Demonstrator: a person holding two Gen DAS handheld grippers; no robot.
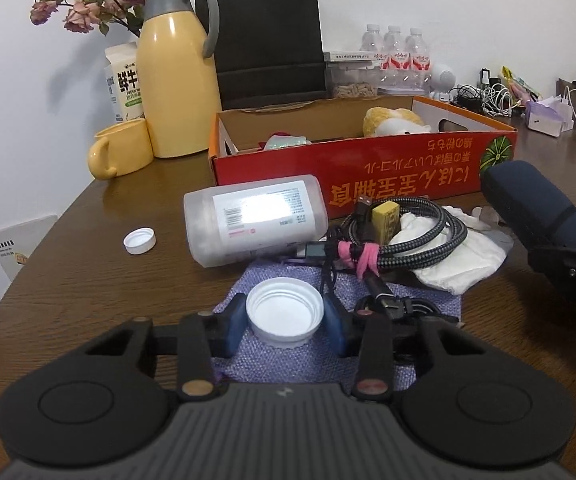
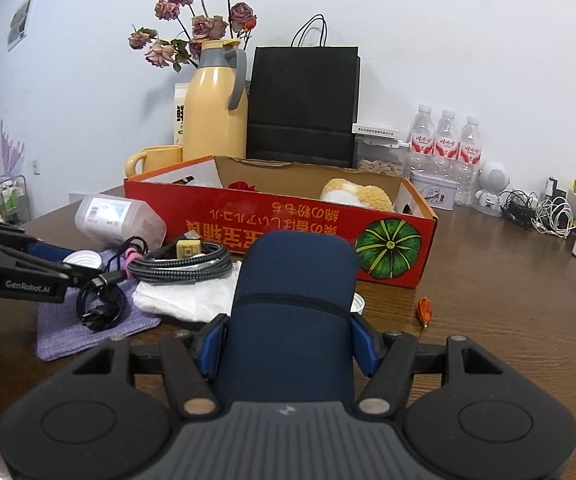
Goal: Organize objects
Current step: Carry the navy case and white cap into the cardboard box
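Observation:
My left gripper (image 1: 284, 320) is shut on a large white screw lid (image 1: 284, 309), held just above a purple knit cloth (image 1: 423, 300). My right gripper (image 2: 289, 344) is shut on a dark navy case (image 2: 293, 312) with a black band; in the left wrist view the case (image 1: 535, 204) shows at the right. A clear plastic jar (image 1: 254, 218) lies on its side with no lid. Behind it stands the red cardboard box (image 1: 367, 168), holding a plush toy (image 1: 393, 120). A coiled braided cable (image 1: 407, 236) with a pink tie lies on a white tissue (image 1: 459, 256).
A small white cap (image 1: 140, 241) lies on the brown table (image 1: 88, 272). A yellow thermos (image 1: 176, 80), yellow mug (image 1: 122, 152), milk carton, black paper bag (image 1: 268, 40) and water bottles (image 1: 395, 56) line the back. An orange item (image 2: 425, 310) lies right of the box.

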